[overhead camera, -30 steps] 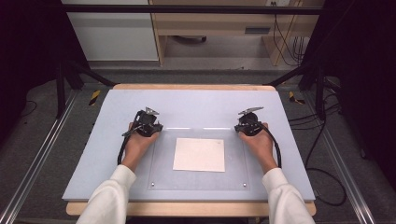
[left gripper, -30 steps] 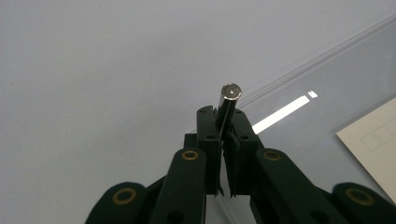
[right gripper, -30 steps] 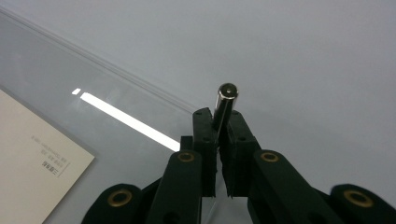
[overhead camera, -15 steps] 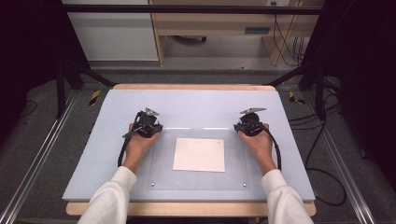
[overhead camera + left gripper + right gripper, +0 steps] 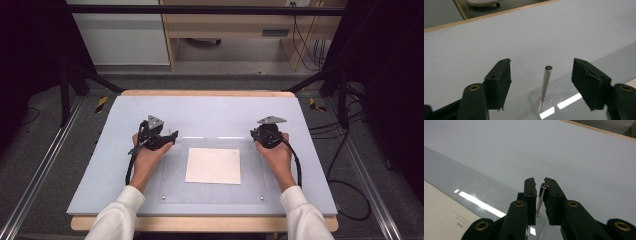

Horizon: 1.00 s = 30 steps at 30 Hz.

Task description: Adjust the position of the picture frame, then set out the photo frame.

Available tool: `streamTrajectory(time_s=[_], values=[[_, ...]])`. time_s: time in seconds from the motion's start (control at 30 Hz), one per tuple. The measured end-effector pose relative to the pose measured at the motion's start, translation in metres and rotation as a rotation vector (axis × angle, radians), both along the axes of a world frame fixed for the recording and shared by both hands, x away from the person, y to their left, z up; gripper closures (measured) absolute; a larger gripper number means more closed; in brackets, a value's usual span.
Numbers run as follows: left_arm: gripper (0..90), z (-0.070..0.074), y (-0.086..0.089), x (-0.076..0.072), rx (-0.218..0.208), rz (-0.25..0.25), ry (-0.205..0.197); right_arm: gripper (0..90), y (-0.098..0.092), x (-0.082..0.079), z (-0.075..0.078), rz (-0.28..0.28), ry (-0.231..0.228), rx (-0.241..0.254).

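Matte pale-grey bench (image 5: 210, 112), clear glossy acrylic sheet (image 5: 172, 175) over white paper (image 5: 213, 165), left gripper (image 5: 541, 80) wide open around slim steel pin (image 5: 545, 82), right gripper (image 5: 539, 195) nearly closed on another metal pin (image 5: 540, 200).

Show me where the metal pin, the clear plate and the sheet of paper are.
metal pin (image 5: 546, 81): left gripper view, mid-shaft, between the open tongs.
clear plate (image 5: 172, 175): high view, bare left part.
sheet of paper (image 5: 213, 165): high view, its middle.
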State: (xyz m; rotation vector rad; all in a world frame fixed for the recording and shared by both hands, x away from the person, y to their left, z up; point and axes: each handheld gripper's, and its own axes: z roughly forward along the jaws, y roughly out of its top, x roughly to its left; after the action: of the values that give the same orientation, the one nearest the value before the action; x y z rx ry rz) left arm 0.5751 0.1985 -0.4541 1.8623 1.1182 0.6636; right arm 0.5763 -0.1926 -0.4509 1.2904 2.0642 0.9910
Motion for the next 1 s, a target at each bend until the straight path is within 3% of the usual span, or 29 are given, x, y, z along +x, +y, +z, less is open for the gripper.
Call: streamTrajectory(time_s=[0.07, 0.13, 0.27, 0.37, 0.5, 0.6, 0.73, 1.0], values=[[19.5, -0.001, 0.001, 0.000, -0.032, -0.016, 0.011, 81.0, 0.000, -0.001, -0.001, -0.004, -0.007, 0.001], [11.4, -0.002, 0.001, -0.002, -0.022, -0.018, -0.004, 80.7, -0.001, -0.001, -0.002, -0.005, -0.014, 0.007], [10.0, -0.001, 0.001, -0.005, 0.013, -0.012, -0.022, 80.7, 0.000, -0.002, -0.002, -0.011, -0.021, 0.010], [16.0, -0.002, -0.001, -0.009, 0.044, 0.004, -0.044, 83.2, -0.001, -0.002, -0.003, -0.015, -0.025, 0.012], [25.2, -0.003, -0.001, -0.011, 0.025, 0.019, -0.054, 84.9, -0.001, -0.002, -0.004, -0.022, -0.032, 0.016], [32.1, -0.006, -0.004, -0.013, 0.053, 0.035, -0.076, 85.0, -0.001, -0.003, -0.004, -0.022, -0.034, 0.013], [39.5, -0.008, -0.007, -0.014, 0.073, 0.041, -0.074, 85.1, -0.001, -0.003, -0.004, -0.021, -0.038, 0.015], [54.8, -0.008, -0.010, -0.013, 0.071, 0.056, -0.079, 85.2, -0.001, -0.002, -0.004, -0.020, -0.037, 0.018]])
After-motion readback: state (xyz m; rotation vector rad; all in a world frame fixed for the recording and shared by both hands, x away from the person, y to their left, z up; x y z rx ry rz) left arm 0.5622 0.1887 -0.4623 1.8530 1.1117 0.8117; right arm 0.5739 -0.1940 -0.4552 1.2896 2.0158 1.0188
